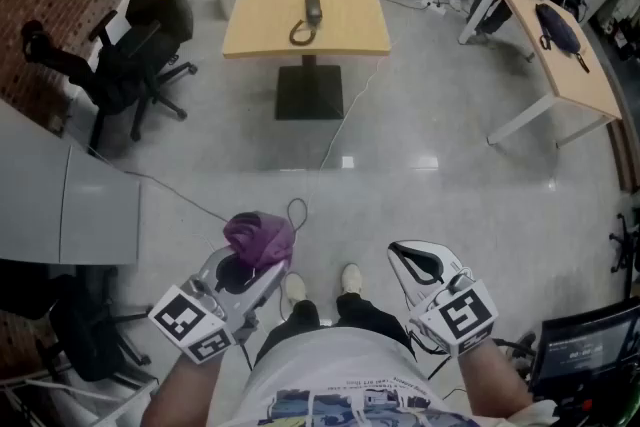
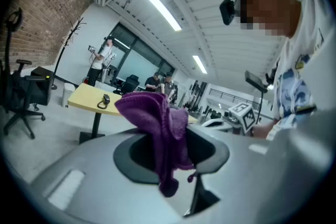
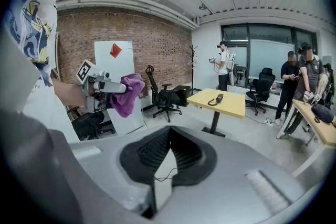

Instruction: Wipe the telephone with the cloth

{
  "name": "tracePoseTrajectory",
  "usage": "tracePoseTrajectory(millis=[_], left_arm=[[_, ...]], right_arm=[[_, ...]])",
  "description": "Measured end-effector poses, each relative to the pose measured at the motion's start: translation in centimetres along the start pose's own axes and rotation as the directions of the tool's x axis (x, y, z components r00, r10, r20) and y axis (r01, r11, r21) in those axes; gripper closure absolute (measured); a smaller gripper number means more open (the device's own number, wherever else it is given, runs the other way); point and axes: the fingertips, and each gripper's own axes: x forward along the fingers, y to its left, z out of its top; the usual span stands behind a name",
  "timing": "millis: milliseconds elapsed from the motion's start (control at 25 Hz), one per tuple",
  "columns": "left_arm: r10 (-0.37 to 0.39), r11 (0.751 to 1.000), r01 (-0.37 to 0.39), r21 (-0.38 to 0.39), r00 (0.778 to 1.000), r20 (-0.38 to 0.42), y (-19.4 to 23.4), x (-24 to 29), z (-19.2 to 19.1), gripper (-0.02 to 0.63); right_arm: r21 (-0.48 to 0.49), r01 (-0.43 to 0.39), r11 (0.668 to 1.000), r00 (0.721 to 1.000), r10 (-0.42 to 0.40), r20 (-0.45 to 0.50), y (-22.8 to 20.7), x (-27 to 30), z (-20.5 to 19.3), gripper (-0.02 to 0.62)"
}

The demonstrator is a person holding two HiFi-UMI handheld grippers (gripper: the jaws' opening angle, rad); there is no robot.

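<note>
A black telephone (image 1: 312, 9) with a coiled cord lies on a yellow table (image 1: 260, 35) far ahead across the room; it also shows small as the telephone (image 2: 105, 98) and the telephone (image 3: 219, 97). A purple cloth (image 1: 258, 237) bunches out of my left gripper (image 1: 262, 260), which is shut on it; in the left gripper view the cloth (image 2: 160, 134) hangs down between the jaws. My right gripper (image 1: 403, 258) is shut with nothing in it, held low at the right. Both grippers are near my body, well short of the table.
A black office chair (image 1: 135, 65) stands left of the yellow table. A second table (image 1: 565, 65) with a dark bag is at the right, people beside it. A cable (image 1: 340, 130) runs over the grey floor. A grey partition (image 1: 60, 200) is at my left.
</note>
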Motion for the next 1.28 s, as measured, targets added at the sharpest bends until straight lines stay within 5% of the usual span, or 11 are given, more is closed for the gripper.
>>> tracePoseTrajectory(millis=[760,1280], left_arm=[[0.013,1.000,-0.013,-0.007,0.999,-0.032,-0.9,1.8,-1.1,0.454],[0.123,0.992,-0.122,0.015,0.992,-0.039,-2.7,9.4,-0.2,0.453]], right_arm=[[0.005,-0.064,0.998,0.998,0.064,-0.003,-0.6,0.2,-2.0,0.592],[-0.040,-0.134,0.990,0.991,0.135,0.017,-7.9,-1.1,-3.8,0.538]])
